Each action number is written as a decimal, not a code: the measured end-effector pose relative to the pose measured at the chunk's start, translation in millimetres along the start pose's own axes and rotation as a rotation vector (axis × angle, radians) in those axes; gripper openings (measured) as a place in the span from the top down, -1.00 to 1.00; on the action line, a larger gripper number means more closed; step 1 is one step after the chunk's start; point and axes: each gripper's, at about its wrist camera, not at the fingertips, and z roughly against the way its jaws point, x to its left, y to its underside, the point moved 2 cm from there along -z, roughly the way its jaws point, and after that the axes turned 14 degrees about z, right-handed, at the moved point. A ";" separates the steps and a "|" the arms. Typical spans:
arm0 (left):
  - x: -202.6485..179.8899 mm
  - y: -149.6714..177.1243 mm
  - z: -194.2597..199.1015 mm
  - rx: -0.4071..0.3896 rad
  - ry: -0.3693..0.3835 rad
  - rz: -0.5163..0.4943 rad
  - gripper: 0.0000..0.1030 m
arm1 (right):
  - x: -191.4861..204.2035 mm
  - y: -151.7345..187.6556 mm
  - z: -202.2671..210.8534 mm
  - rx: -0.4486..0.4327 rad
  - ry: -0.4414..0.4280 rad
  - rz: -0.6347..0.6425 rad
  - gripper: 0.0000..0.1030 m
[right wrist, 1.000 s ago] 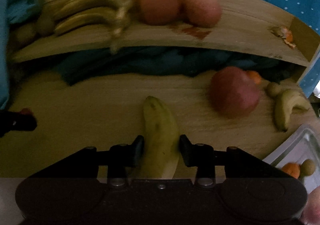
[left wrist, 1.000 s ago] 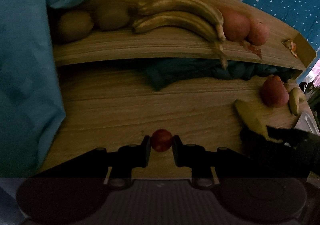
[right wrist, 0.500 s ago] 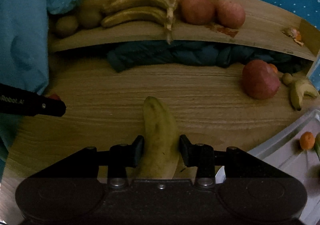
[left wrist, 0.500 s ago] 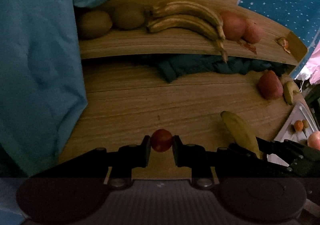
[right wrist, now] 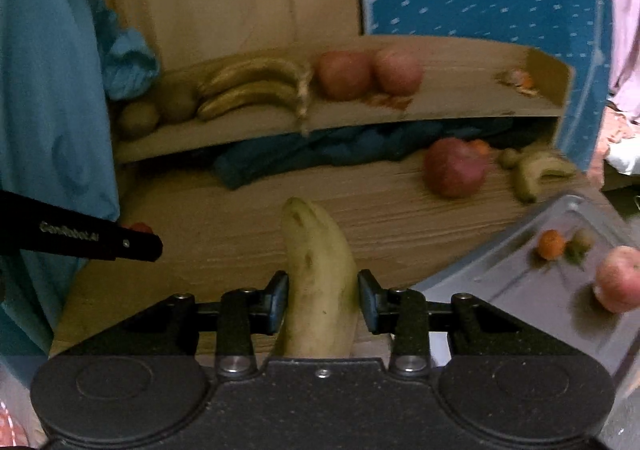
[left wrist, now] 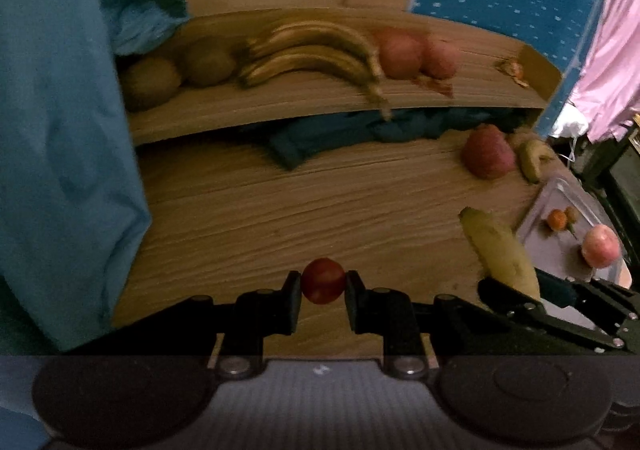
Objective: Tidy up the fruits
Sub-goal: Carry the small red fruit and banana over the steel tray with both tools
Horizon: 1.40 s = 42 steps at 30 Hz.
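Evidently mid-carry: the left claw (left wrist: 323, 286) pinches a small round red fruit (left wrist: 322, 280) and the right claw (right wrist: 322, 300) clamps a long yellow-green banana (right wrist: 318, 282), both above the wooden counter (left wrist: 256, 217) before the raised wooden shelf (left wrist: 280, 105). Next, placing each beside matching fruit there.

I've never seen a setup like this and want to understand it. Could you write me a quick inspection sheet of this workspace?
Surface: wooden table with a raised wooden shelf at the back.
Job's things: shelf holds two kiwis, a banana bunch and two apples; a large red fruit and small banana lie on the table; a grey tray carries an apple and small fruits.
Clutter: dark cloth under the shelf; peel scraps on it.
Grippers: left gripper shut on a small red fruit; right gripper shut on a banana.
Cables: nothing seen.
Surroundings: blue fabric, dotted blue wall, pink curtain.
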 end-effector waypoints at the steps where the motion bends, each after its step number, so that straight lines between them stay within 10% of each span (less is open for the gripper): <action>1: -5.4 0.4 0.5 0.000 0.006 -0.008 0.50 | -5.0 1.5 4.7 -0.005 0.010 -0.010 0.25; 22: -170.8 35.8 -47.5 0.105 0.106 -0.111 0.50 | -160.4 57.2 39.2 0.046 0.092 -0.128 0.35; 42: -225.4 54.1 -107.1 0.182 -0.012 -0.018 0.49 | -225.9 51.4 -17.3 0.078 -0.160 -0.027 0.24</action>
